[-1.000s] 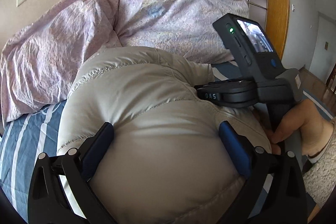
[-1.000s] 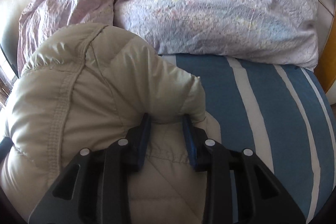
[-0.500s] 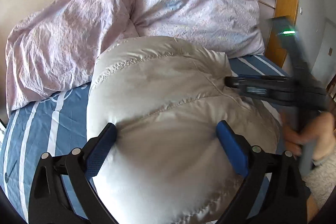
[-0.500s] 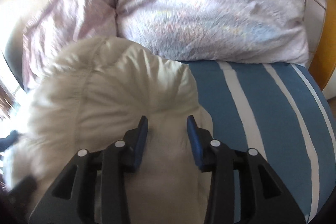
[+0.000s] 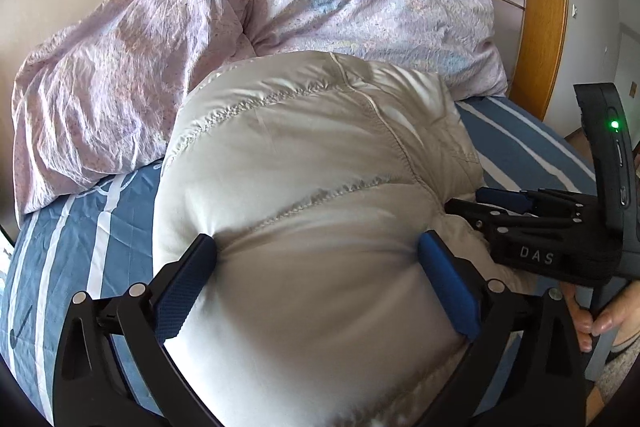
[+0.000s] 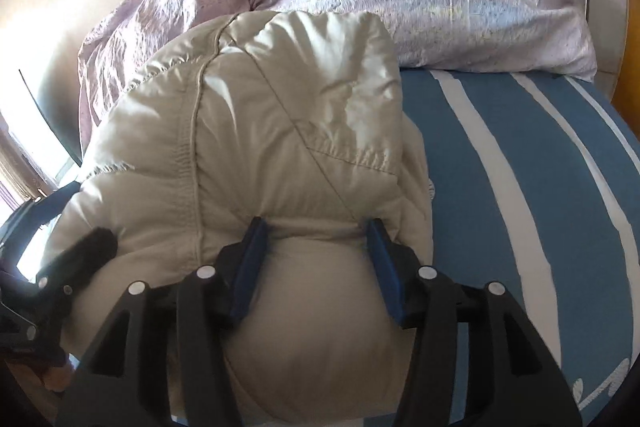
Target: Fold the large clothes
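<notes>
Both claws are pressed into the puffy beige jacket (image 5: 304, 211): left claw (image 5: 316, 263) spread wide, right claw (image 6: 316, 259) just opening around a bulge.

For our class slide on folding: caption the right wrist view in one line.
Right gripper pressing into a folded beige puffer jacket on a striped bed, jaws just opening.
</notes>
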